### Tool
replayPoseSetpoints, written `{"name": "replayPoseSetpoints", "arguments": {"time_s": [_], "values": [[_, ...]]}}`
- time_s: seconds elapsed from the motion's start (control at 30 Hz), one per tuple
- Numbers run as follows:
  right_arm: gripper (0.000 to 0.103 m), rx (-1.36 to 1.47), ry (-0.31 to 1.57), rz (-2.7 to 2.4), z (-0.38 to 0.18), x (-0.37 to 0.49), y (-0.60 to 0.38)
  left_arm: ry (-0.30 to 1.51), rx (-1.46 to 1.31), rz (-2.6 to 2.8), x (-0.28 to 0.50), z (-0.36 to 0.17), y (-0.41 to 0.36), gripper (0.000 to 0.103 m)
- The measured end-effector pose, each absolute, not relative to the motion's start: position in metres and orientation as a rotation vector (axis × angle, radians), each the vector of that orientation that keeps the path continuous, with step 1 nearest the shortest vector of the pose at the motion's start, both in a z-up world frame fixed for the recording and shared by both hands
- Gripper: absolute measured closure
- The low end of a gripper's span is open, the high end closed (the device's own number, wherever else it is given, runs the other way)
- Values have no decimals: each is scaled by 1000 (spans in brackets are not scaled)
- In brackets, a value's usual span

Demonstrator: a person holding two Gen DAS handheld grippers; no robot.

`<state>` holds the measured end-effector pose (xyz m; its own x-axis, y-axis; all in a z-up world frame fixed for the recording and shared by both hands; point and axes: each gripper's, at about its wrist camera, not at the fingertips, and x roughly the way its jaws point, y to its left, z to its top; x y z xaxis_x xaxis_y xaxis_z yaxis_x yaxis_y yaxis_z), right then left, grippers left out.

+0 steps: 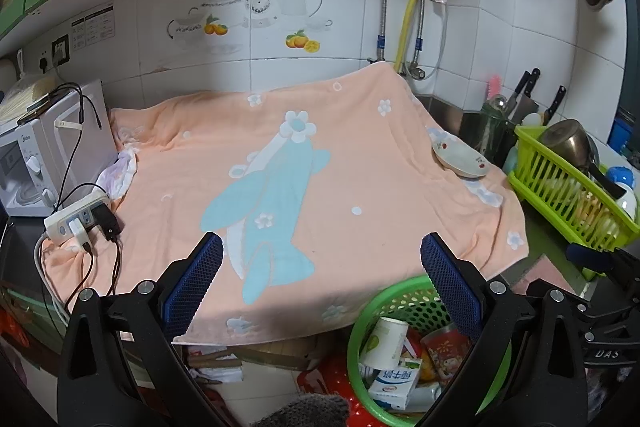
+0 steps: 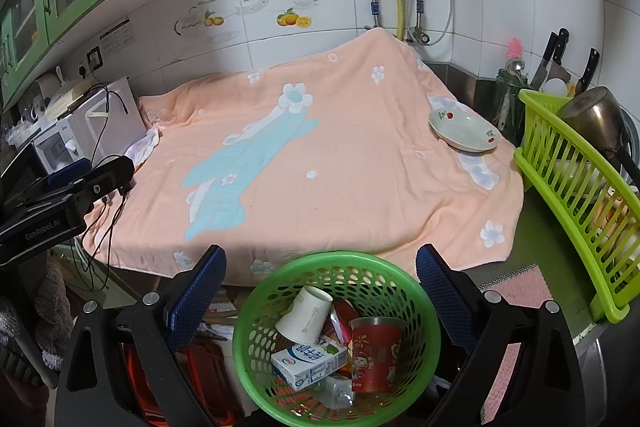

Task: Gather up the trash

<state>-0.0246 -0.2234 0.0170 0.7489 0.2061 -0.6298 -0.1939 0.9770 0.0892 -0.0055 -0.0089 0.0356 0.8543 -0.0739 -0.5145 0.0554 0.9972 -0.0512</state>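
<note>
A green perforated trash basket (image 2: 384, 267) stands below the counter's front edge, between the fingers of my right gripper (image 2: 320, 279), which is open and empty above it. In the basket lie a white paper cup (image 2: 306, 315), a red cup (image 2: 376, 351), a white milk carton (image 2: 308, 363) and other scraps. My left gripper (image 1: 320, 267) is open and empty over the front of the peach towel (image 1: 320, 167). The basket shows at the lower right of the left wrist view (image 1: 360, 311), with the paper cup (image 1: 386, 343) and carton (image 1: 394, 381) inside.
The peach towel (image 2: 360, 155) covers the counter. A white dish (image 2: 464, 131) sits at its right edge. A lime dish rack (image 2: 576, 183) with a pot stands at right, knives (image 2: 554, 55) behind. A microwave (image 1: 44, 155) and power strip (image 1: 80, 219) sit at left.
</note>
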Motion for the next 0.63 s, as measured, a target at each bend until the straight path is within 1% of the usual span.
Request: {"name": "replayPoseSetpoints", "arguments": {"time_s": [0.63], "values": [[10, 23, 683, 219, 19, -27, -216, 530, -50, -45, -10, 38, -1, 5]]}}
